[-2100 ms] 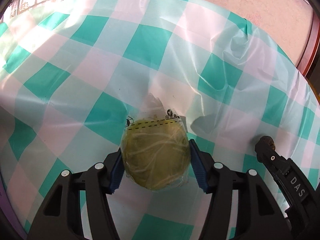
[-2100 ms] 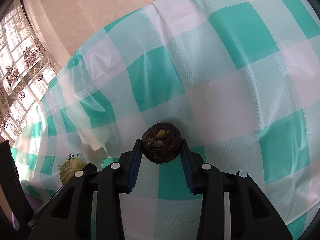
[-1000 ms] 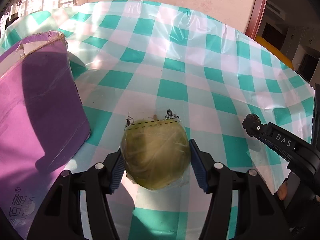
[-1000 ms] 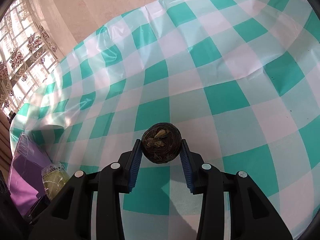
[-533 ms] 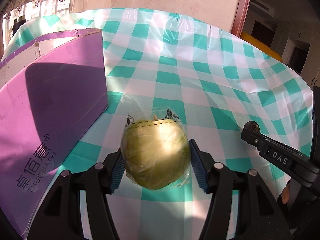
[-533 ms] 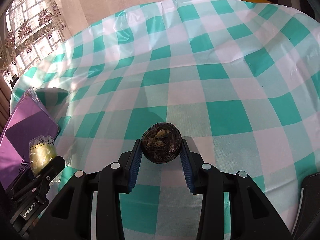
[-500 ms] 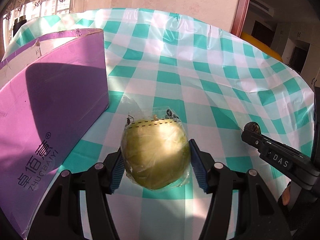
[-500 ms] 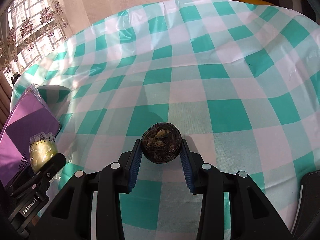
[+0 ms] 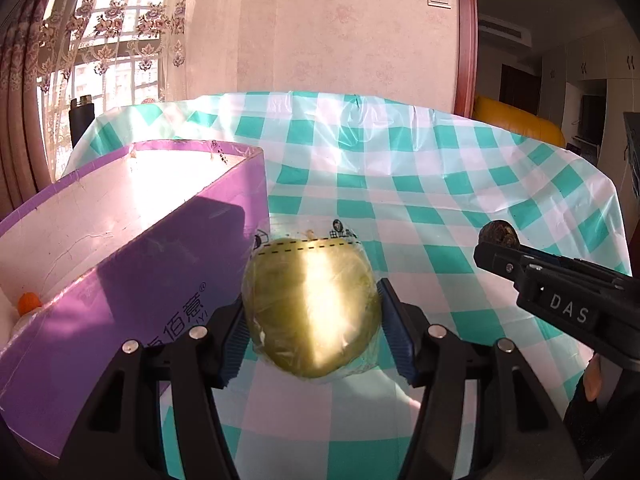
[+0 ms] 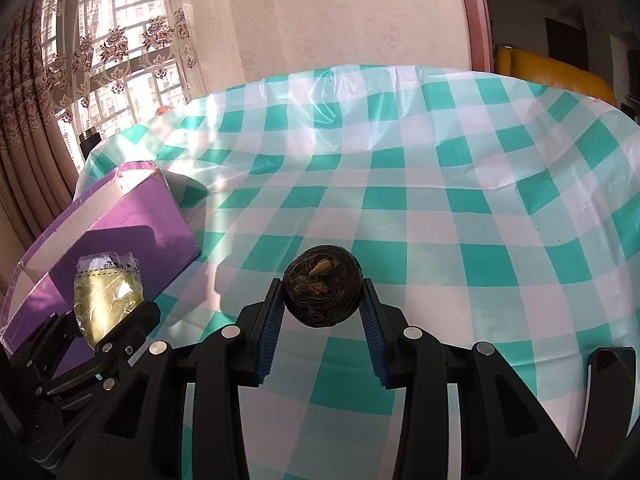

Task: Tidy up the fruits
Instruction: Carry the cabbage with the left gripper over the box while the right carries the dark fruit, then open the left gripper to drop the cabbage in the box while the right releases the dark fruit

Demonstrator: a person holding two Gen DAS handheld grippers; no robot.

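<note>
Left gripper (image 9: 312,334): I read the jaws as clenched on the plastic-wrapped green fruit (image 9: 311,308), blue pads pressed to both its flanks. The fruit is carried in the air, above the checked tablecloth (image 9: 420,184), with the wrapper's printed seal pointing away from the camera. The gripper points roughly level across the table, and its left finger sits just beside the near wall of the purple box (image 9: 132,280). From the right wrist view the same left gripper (image 10: 105,312) appears low at the left, tilted slightly upward, the wrapped fruit (image 10: 107,300) in front of the box's (image 10: 152,216) purple side.

Right gripper (image 10: 322,316): jaws clamped on the dark round fruit (image 10: 322,297), which is held off the cloth (image 10: 440,208); a brownish-yellow patch shows on its face. The gripper points forward over the table at a shallow downward angle. In the left wrist view it enters from the right edge, its tip (image 9: 496,246) raised and carrying the dark fruit (image 9: 498,232), well apart from the left gripper.

Box interior: pale inner walls, with a small orange item (image 9: 29,301) in the near corner. I cannot tell what it is.
</note>
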